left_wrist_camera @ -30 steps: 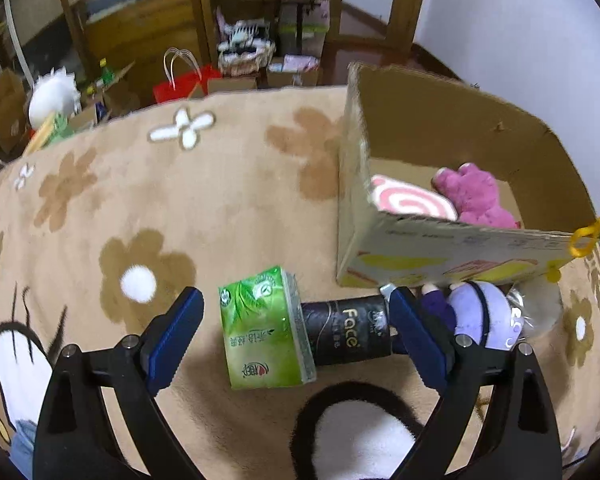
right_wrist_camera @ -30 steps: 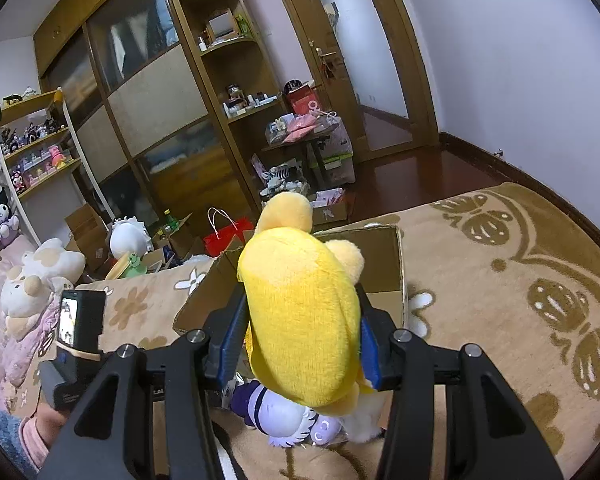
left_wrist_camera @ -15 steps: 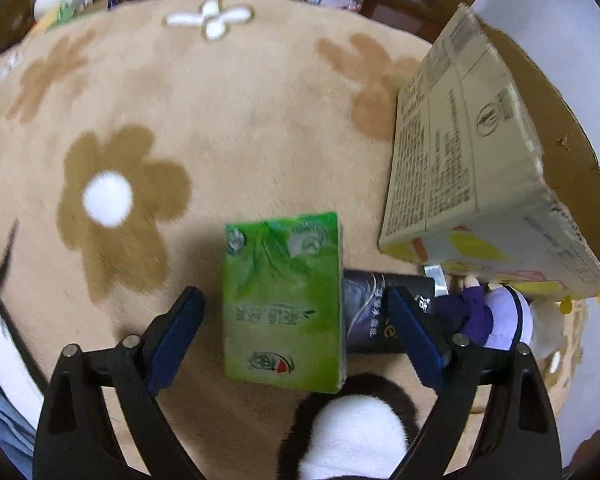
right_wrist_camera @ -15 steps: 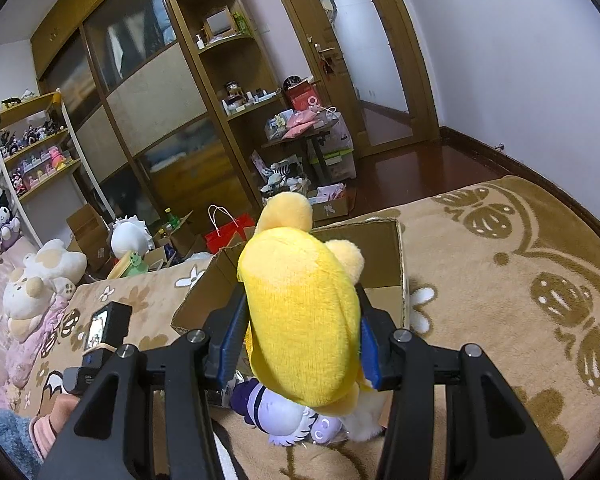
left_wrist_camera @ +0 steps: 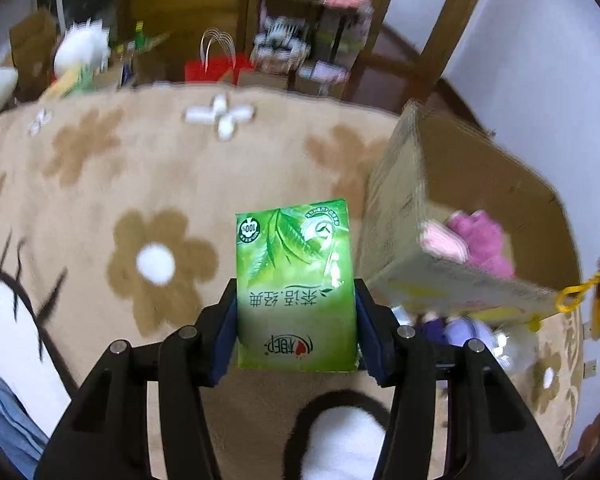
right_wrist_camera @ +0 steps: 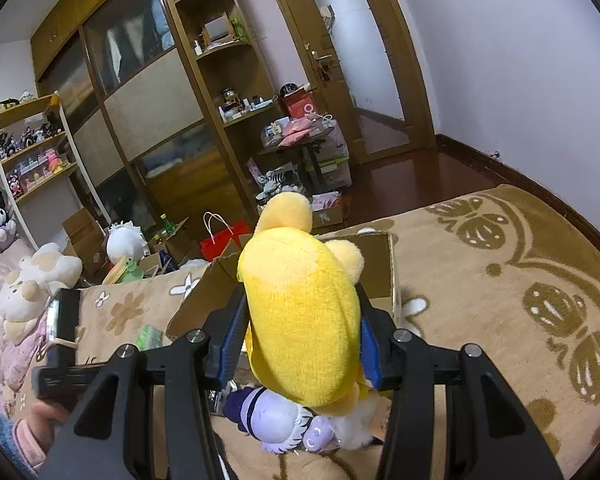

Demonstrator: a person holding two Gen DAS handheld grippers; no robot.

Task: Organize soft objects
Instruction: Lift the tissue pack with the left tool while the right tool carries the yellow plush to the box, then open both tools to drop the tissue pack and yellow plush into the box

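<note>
Since the green plastic-wrapped tissue pack (left_wrist_camera: 296, 284) is already clenched between the blue pads of the left gripper (left_wrist_camera: 296, 332), the coming move is judged to turn on where the open brown cardboard box (left_wrist_camera: 404, 216) lies from it. The pack is held with its long axis running straight ahead along the fingers, its far end raised clear of the beige flower-patterned carpet (left_wrist_camera: 156, 184). The box is seen ahead and to the right of that gripper, near but apart, with its printed side wall turned toward the pack and its opening beyond that wall. A pink plush toy (left_wrist_camera: 480, 240) is seen inside the box.

In the right wrist view, a yellow plush toy (right_wrist_camera: 300, 320) is grasped by the right gripper (right_wrist_camera: 302, 340), its long axis likewise along the fingers, and the same box (right_wrist_camera: 388, 264) lies directly behind it. The right hand is therefore judged the nearer to the opening, though how far cannot be told.
</note>
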